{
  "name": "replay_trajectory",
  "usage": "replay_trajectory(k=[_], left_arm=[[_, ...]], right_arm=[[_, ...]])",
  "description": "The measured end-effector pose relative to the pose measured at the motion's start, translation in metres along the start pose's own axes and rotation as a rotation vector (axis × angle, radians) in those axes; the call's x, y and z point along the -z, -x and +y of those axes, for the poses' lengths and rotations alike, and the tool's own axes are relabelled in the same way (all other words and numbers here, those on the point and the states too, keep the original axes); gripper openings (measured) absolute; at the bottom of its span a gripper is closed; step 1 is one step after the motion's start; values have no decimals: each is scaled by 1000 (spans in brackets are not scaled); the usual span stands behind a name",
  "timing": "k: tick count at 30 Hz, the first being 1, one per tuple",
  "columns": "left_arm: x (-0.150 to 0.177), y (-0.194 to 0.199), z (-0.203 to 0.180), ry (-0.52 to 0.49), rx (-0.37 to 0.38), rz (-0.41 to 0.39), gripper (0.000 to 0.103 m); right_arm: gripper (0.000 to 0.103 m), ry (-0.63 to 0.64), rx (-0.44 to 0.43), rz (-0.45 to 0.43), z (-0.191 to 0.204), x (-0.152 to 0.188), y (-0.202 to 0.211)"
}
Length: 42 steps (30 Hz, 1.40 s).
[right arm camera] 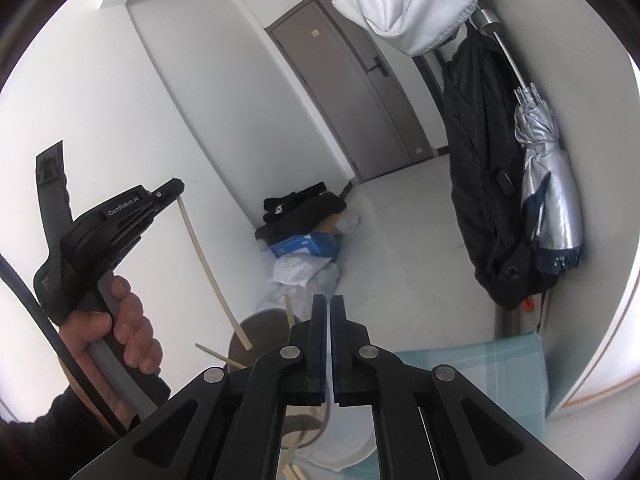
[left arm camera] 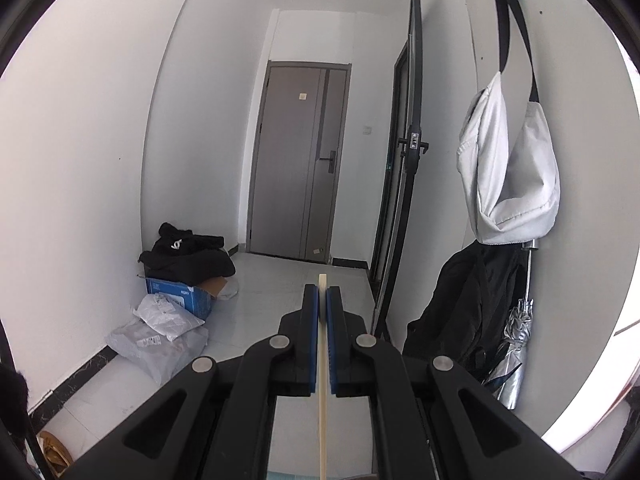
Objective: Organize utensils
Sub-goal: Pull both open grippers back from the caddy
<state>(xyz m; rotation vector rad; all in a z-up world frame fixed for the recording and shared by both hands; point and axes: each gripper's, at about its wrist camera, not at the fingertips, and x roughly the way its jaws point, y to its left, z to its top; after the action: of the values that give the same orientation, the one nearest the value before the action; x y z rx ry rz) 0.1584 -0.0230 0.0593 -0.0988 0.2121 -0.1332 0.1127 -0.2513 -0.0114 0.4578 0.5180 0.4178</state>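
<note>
My left gripper (left arm camera: 322, 294) is shut on a pale wooden chopstick (left arm camera: 322, 380), which runs between its blue pads and sticks out a little past the tips. In the right wrist view the left gripper (right arm camera: 176, 188) is held up at the left, with the chopstick (right arm camera: 212, 272) hanging down from it toward a brown round utensil holder (right arm camera: 264, 322). Other chopsticks (right arm camera: 218, 356) lean in the holder. My right gripper (right arm camera: 329, 304) is shut and holds nothing, just above the holder.
A light blue checked cloth (right arm camera: 472, 376) covers the table at lower right. A black jacket (right arm camera: 480, 184), a silver umbrella (right arm camera: 548, 184) and a white bag (left arm camera: 508, 168) hang on the right wall. Clothes, a blue box (left arm camera: 180, 296) and plastic bags lie on the floor by the door (left arm camera: 296, 168).
</note>
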Motion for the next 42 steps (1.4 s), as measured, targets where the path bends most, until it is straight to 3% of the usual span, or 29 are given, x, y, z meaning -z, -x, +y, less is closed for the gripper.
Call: replay_trajectory(k=[10, 18, 20, 22, 28, 34, 42], left_arm=[[11, 5, 4, 8, 87, 93, 5], [10, 32, 8, -17, 108, 169, 10], [11, 42, 9, -16, 92, 185, 26], [12, 56, 12, 1, 83, 183, 53], [17, 94, 19, 46, 41, 202, 77], [30, 123, 23, 93, 24, 247, 84], [49, 152, 22, 126, 72, 296, 93]], right_arm=[[4, 17, 26, 9, 0, 8, 0], [18, 29, 58, 7, 6, 13, 13], [21, 20, 67, 4, 7, 16, 20], [25, 18, 74, 2, 8, 18, 28], [47, 24, 84, -15, 18, 28, 60], [61, 44, 91, -12, 32, 41, 86], [72, 85, 115, 0, 47, 62, 114]])
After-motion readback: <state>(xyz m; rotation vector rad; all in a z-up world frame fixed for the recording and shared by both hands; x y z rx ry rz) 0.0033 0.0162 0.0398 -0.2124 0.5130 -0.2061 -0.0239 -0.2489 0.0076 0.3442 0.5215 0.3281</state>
